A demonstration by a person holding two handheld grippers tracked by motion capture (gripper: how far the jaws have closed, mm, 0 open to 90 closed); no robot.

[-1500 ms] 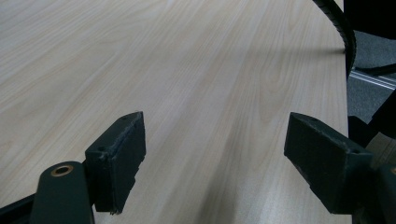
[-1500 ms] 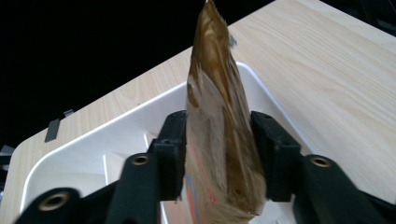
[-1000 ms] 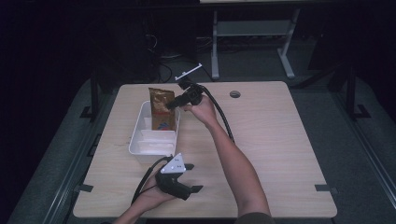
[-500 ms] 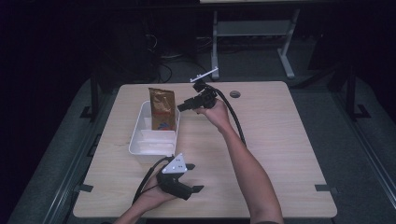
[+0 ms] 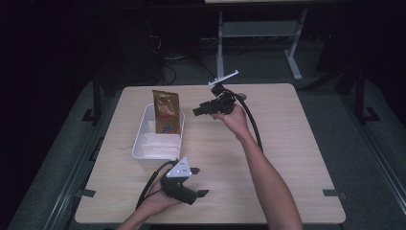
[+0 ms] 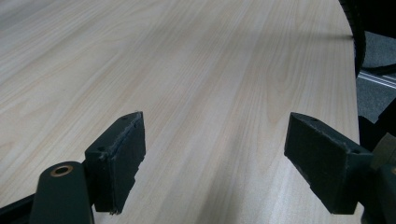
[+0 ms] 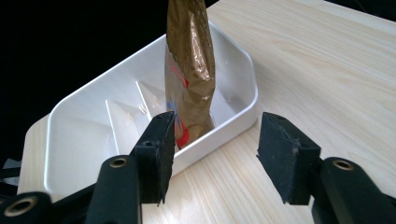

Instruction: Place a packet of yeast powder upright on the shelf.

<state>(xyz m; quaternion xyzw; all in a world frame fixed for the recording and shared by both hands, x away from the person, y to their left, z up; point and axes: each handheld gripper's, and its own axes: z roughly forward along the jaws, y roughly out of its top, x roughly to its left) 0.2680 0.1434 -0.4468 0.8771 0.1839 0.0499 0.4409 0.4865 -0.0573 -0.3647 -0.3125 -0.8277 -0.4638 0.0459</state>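
Since pouch [image 7: 189, 65] looks like thin crinkled foil, judge it light, soft, slippery, easily crushed; best hold likely flat upper part, across narrow sides. Gold-brown, red and blue print low on front, standing upright in far end compartment of white tray [image 5: 143, 143]. Right gripper [image 5: 205, 109] above table [image 5: 287, 143] just beside pouch, apart from it, jaws wide, empty. Left gripper [image 5: 196, 182] near front table edge, jaws wide, empty.
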